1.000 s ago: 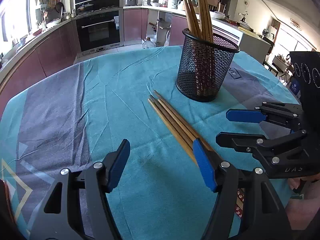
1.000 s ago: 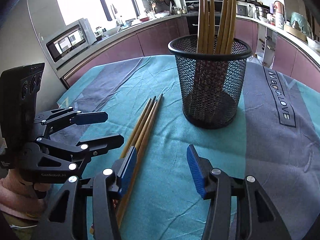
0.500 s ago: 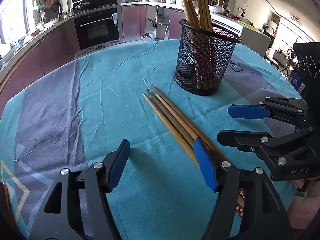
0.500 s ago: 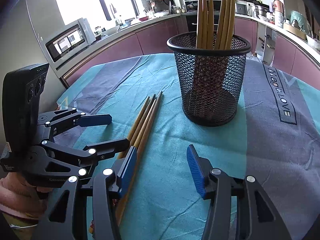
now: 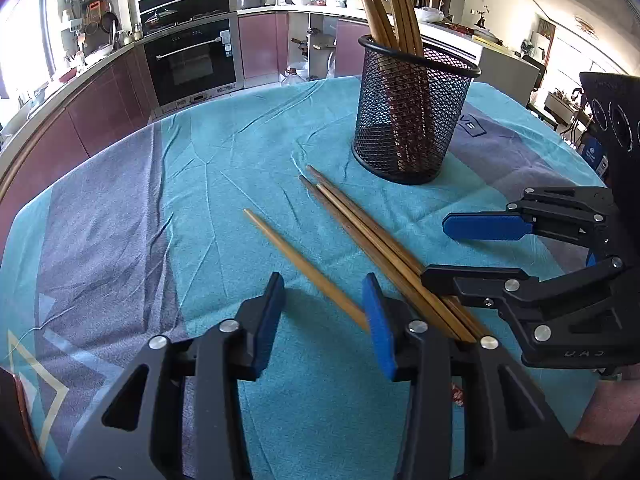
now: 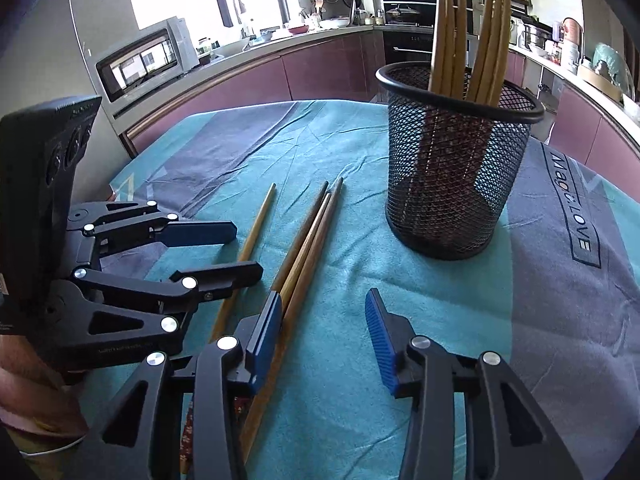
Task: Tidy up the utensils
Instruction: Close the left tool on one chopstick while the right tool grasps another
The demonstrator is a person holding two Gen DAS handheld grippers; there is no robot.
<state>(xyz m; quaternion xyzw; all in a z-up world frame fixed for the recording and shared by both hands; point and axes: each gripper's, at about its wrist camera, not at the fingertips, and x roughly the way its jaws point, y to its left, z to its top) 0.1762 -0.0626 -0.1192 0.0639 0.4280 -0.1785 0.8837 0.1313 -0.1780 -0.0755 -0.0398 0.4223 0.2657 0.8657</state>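
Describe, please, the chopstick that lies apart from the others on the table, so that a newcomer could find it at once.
Start at the black mesh holder standing on the teal tablecloth; in front of it three chopsticks lie bunched together. The lone chopstick lies just left of that bunch with bare cloth between. It is lighter and yellower than its darker brown neighbours, and its near end runs between the open fingers of the left gripper.
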